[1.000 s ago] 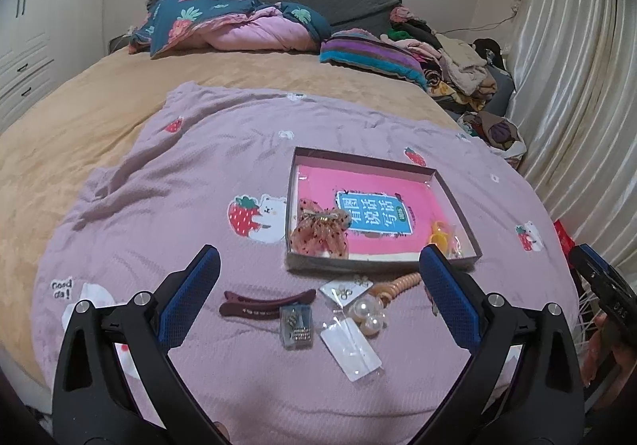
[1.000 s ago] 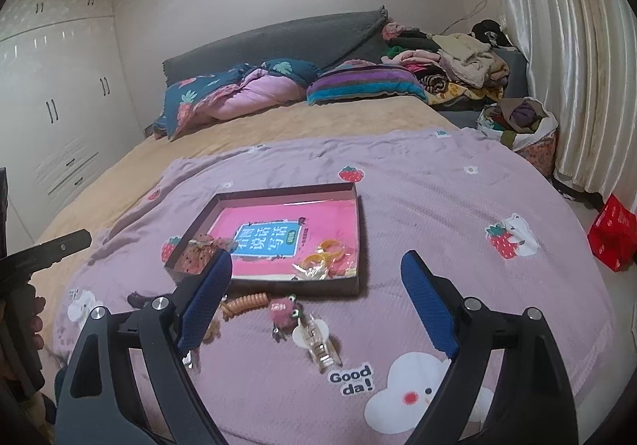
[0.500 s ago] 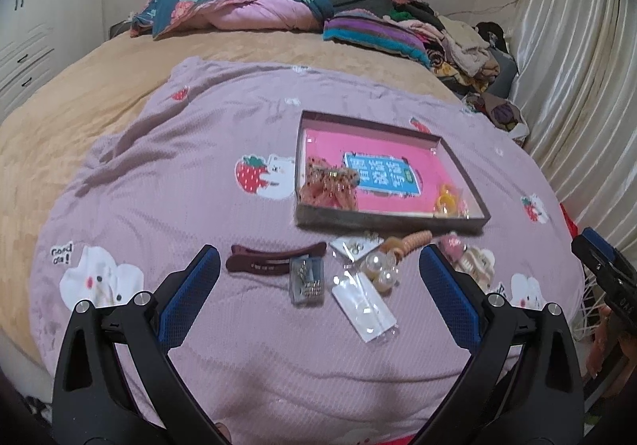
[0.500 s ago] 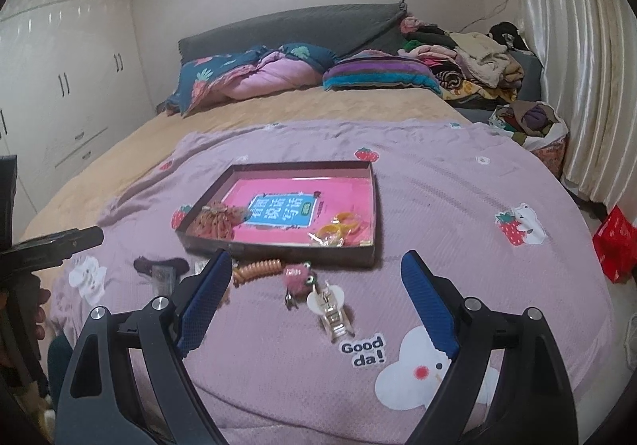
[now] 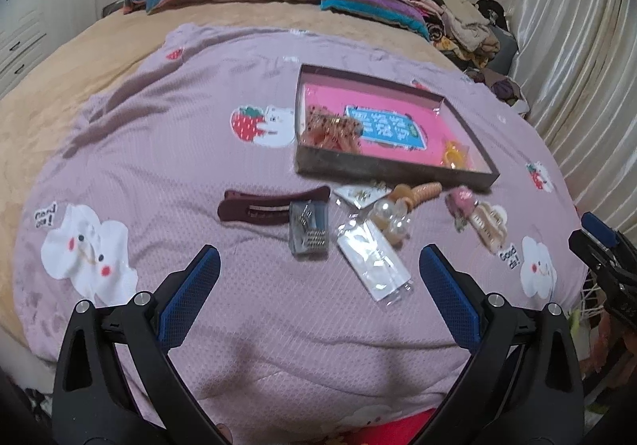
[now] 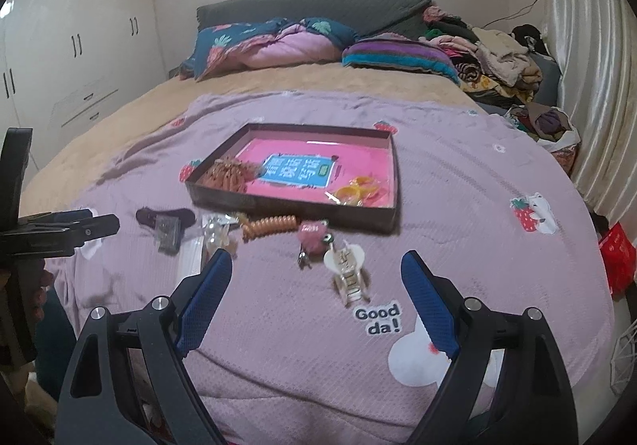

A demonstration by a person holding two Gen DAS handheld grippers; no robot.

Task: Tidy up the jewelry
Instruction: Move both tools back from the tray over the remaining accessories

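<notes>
A shallow brown box [image 5: 392,172] [image 6: 292,205] with a pink floor lies on the purple blanket; in it are a brown lace bow [image 5: 332,130] and a yellow hair tie [image 5: 456,154]. In front of it lie a maroon hair clip [image 5: 270,204], a small clear case [image 5: 309,228], clear packets [image 5: 372,262], pearl beads [image 5: 392,218], an orange coil tie [image 6: 270,226], a pink charm [image 6: 312,236] and a cream claw clip [image 6: 348,274]. My left gripper [image 5: 318,266] is open and empty, short of the case. My right gripper [image 6: 316,272] is open and empty, short of the claw clip.
The purple blanket [image 5: 179,150] covers a tan bed. Pillows and a quilt [image 6: 270,43] lie at the headboard, a pile of clothes [image 6: 493,51] at the far right. Curtains [image 6: 589,86] hang on the right, white wardrobes [image 6: 59,59] on the left.
Both grippers have pulled back from the bed, so the box and loose items sit farther away in view. Nothing was picked up.
</notes>
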